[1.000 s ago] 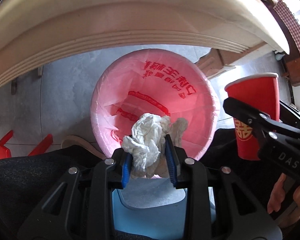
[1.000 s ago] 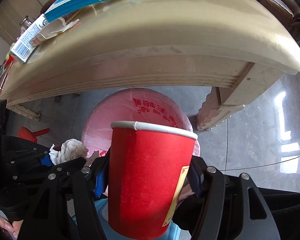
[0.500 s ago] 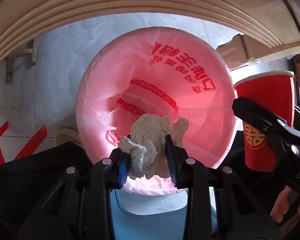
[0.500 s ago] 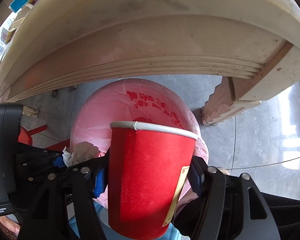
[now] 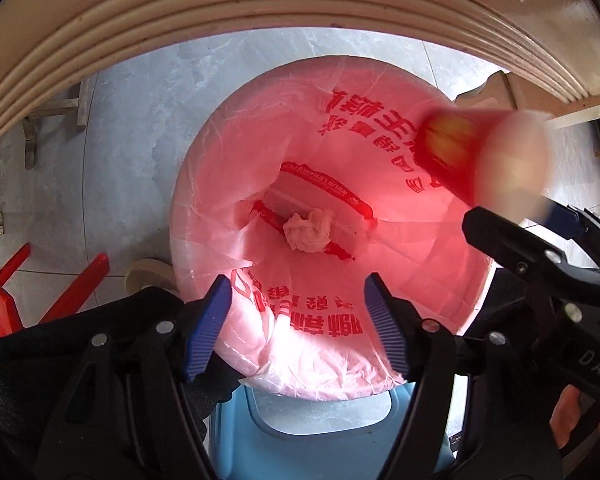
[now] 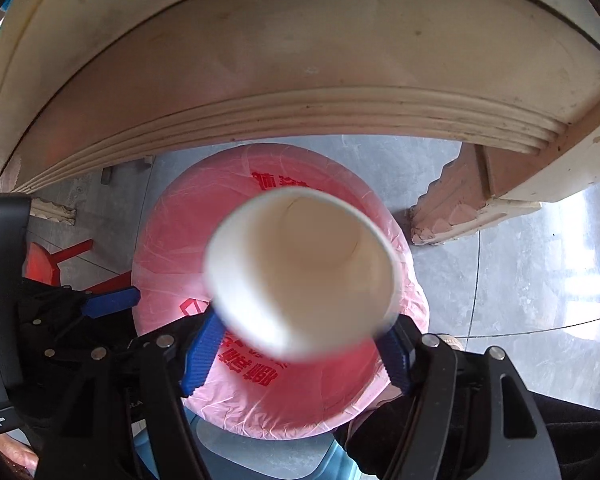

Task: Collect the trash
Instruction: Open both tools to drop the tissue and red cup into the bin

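**Now two pieces of trash at one pink-lined bin**

Directly below both grippers stands one round bin lined with a thin, glossy pink plastic bag point(image 5: 260, 128), wrinkled and printed with red characters. Its wide mouth faces up toward the cameras.

One crumpled white paper tissue point(image 5: 309, 234) lies at the bottom of the bag, a soft, irregular ball with many folds. It has no clear long axis.

The left gripper point(image 5: 296, 320) hangs over the near rim of the bin. Its jaws are opening and nothing is between them; the two ribbed blue pads point(image 5: 206, 326) stand well apart, with only the pink bag visible in the gap.

One red paper cup with a white inside point(image 6: 300, 276) is blurred in both views. In the right wrist view its round mouth faces the camera, so its long axis runs roughly along the viewing direction, with the bottom toward the bin. It is above the bin's opening, in front of the right gripper point(image 6: 296, 352). The jaws of this gripper are opening too; I cannot tell whether the blue pads touch the cup.

Above the bin curves the smooth cream edge of a moulded wooden table point(image 5: 260, 12), with several parallel grooves. The floor point(image 5: 132, 120) is grey, polished stone tile. A red plastic stool point(image 5: 4, 300) is partly visible at the left.
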Demonstrator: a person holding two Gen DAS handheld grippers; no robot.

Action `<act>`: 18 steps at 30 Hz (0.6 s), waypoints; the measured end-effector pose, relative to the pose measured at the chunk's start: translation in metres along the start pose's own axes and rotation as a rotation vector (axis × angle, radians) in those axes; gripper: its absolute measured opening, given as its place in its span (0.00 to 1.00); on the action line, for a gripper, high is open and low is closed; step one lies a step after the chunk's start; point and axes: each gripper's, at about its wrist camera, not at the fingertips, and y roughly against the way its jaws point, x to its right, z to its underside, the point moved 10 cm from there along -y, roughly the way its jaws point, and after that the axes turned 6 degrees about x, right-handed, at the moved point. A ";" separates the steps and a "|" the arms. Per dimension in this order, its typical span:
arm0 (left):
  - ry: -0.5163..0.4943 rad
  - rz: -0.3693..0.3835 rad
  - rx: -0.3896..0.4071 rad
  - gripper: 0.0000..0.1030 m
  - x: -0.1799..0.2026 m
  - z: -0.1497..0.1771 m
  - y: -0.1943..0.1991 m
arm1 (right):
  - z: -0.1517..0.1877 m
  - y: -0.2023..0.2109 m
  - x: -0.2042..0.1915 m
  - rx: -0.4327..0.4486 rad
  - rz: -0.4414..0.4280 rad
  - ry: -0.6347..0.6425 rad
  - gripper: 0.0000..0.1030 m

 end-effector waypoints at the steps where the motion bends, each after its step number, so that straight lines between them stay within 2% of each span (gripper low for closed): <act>1: 0.002 0.001 0.001 0.67 0.000 0.000 0.000 | 0.000 -0.001 0.000 -0.003 0.003 -0.002 0.74; 2: 0.002 0.000 0.002 0.67 0.000 0.000 0.000 | 0.000 0.000 0.001 0.000 0.005 -0.003 0.77; 18: 0.004 -0.006 0.014 0.68 -0.002 -0.001 0.004 | 0.000 0.000 0.004 0.009 0.014 0.005 0.77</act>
